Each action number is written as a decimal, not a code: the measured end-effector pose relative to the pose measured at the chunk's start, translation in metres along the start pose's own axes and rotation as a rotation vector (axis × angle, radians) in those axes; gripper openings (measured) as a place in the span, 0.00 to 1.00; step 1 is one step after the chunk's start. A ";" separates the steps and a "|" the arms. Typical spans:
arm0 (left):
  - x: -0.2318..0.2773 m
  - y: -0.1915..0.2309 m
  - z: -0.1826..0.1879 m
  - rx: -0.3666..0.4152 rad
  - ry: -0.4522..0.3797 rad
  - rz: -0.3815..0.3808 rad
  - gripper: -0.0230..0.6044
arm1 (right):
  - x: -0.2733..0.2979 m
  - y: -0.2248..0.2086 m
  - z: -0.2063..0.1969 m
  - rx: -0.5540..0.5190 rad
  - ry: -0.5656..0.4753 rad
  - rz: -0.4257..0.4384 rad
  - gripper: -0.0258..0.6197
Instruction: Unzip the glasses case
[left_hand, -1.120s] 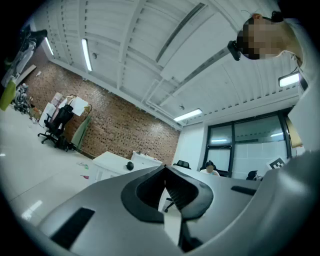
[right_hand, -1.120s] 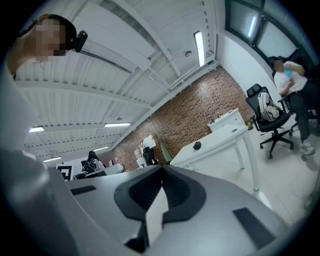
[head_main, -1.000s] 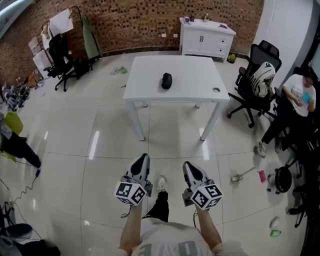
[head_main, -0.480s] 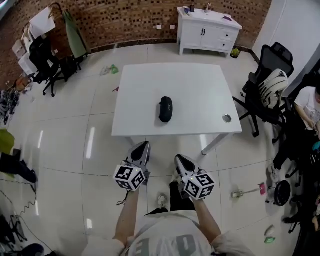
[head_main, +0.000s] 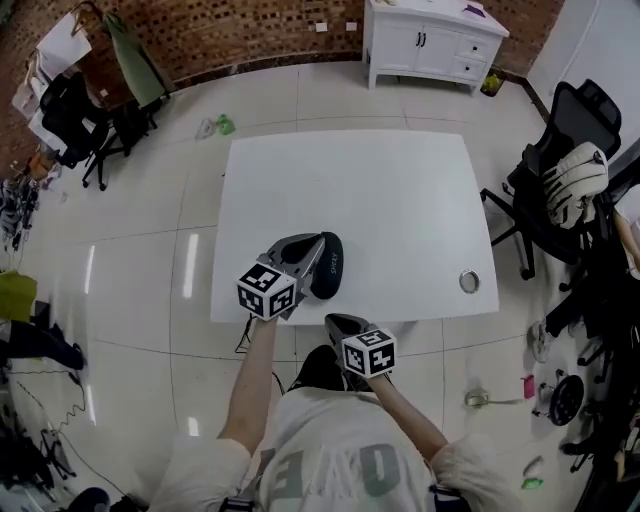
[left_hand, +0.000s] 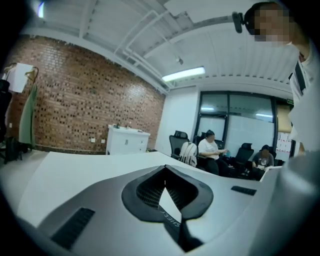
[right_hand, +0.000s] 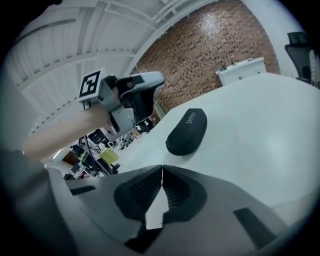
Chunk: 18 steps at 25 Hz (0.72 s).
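A closed black case (head_main: 330, 265) lies near the 6 o'clock edge of the white bench (head_main: 400, 190), its contents hidden from view. The left claw (left_hand: 165, 169), jaws pressed together on nothing, hovers at the case's 9 o'clock, with the case's lettering showing beneath its tips. The right claw (right_hand: 161, 167), likewise closed and empty, hangs at the case's 6 o'clock by the bench edge, apart from the case.

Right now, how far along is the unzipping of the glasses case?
Done: nothing; the glasses case lies closed on the table. In hand: left gripper by the case, right gripper near the table edge, both shut and empty. Left: the whole unzipping.
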<state>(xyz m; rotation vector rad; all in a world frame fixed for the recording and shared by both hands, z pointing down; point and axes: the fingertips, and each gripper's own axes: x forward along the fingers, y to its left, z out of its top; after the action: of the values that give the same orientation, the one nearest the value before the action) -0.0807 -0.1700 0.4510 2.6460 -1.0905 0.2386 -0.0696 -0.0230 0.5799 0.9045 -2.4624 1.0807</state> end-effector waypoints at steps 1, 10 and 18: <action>0.015 0.008 -0.004 0.001 0.037 -0.013 0.04 | 0.008 -0.003 0.001 0.009 0.024 0.003 0.04; 0.071 0.028 -0.074 0.002 0.340 -0.114 0.04 | 0.038 -0.025 0.018 0.068 0.111 -0.009 0.04; 0.066 0.046 -0.088 -0.041 0.352 -0.031 0.04 | 0.015 -0.086 0.046 0.061 0.076 -0.144 0.04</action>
<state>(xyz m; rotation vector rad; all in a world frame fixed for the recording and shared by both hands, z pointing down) -0.0715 -0.2180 0.5601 2.4564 -0.9260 0.6403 -0.0253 -0.1082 0.6035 1.0218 -2.2768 1.1233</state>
